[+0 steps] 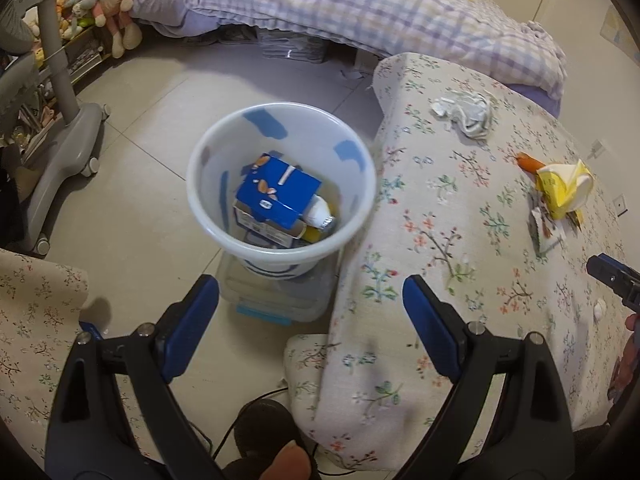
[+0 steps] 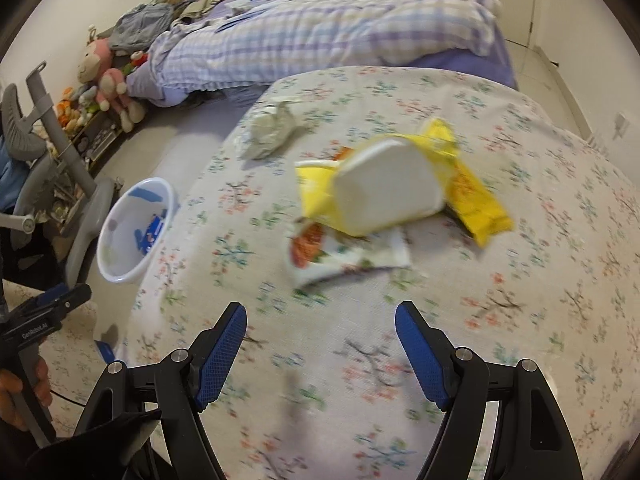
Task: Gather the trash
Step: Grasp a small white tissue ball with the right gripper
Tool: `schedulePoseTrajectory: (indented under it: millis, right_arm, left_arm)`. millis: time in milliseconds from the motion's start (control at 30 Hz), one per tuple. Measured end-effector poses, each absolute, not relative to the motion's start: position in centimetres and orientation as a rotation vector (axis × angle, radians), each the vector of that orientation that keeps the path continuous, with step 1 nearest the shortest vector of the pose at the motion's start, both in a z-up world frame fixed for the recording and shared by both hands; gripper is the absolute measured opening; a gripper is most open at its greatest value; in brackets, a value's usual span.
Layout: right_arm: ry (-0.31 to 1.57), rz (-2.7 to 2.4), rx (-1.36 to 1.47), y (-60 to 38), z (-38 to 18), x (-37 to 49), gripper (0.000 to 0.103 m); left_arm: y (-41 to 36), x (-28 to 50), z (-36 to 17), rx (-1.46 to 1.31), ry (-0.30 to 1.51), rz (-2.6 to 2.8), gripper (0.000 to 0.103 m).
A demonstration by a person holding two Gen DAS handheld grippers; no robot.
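A white trash bin (image 1: 208,200) stands on the floor beside the floral-cloth table (image 1: 460,240); it holds a blue carton (image 1: 276,196) and a small bottle (image 1: 322,216). My left gripper (image 1: 310,292) is open and empty, above and short of the bin. On the table lie a crumpled tissue (image 2: 272,132), a yellow wrapper with a white crushed cup (image 2: 384,188) and a printed sachet (image 2: 340,252). My right gripper (image 2: 320,320) is open and empty, just short of the sachet. The bin also shows in the right wrist view (image 2: 132,228).
A clear plastic box (image 1: 280,296) sits under the bin. A grey wheeled chair base (image 1: 60,148) stands left. A bed with a checked quilt (image 1: 360,4) and plush toys (image 1: 112,4) lie behind. An orange piece (image 1: 528,162) lies near the yellow wrapper.
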State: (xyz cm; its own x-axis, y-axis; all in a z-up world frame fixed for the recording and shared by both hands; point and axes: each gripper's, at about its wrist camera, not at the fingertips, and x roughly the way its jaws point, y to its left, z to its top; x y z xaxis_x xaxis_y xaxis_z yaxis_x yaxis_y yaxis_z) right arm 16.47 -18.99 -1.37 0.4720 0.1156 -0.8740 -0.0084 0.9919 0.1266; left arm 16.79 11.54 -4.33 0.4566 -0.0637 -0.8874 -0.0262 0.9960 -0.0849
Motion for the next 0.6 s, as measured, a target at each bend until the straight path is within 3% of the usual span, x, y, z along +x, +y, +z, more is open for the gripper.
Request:
schedulePoseTrajectory:
  millis: [600]
  right_arm:
    - [1.106,-0.070,0.127,-30.3,-2.9,11.5,0.078]
  left_arm:
    - [2.9,16.6,-3.7,0.007,1.095,-0.135,0.093]
